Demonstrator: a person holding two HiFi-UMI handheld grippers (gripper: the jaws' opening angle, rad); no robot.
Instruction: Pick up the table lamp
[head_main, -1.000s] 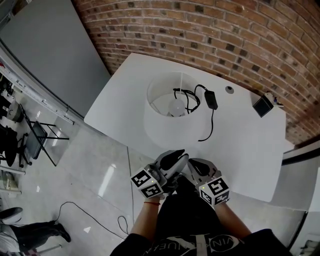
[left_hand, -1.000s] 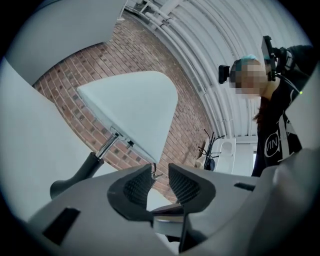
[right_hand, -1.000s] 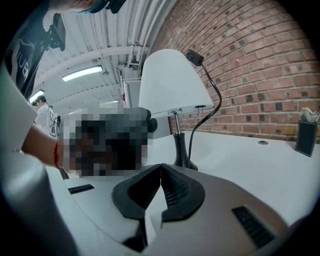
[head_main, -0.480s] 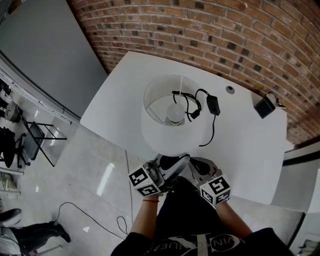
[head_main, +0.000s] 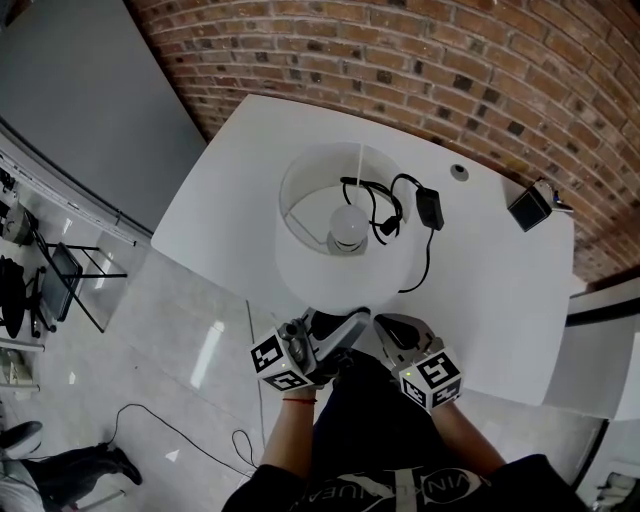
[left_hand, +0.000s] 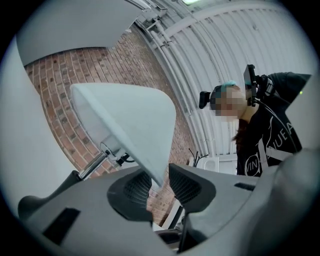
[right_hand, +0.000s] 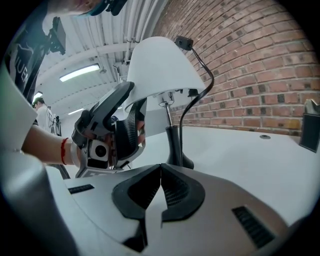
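While the lettering on the person's black top (head_main: 400, 490) is only partly readable, the left gripper (head_main: 343, 322) pinches the near rim of the table lamp (head_main: 335, 275) — its shade looms larger and closer than a second ago. It stands on the white table (head_main: 500, 300), stem upright, shade mouth facing up — the right gripper (head_main: 392, 330) sits clenched, empty.

lamp shade (head_main: 322, 262) — near rim lifted, now larger and further left in head view | left gripper (head_main: 350, 320) — shifted left, tipped upward
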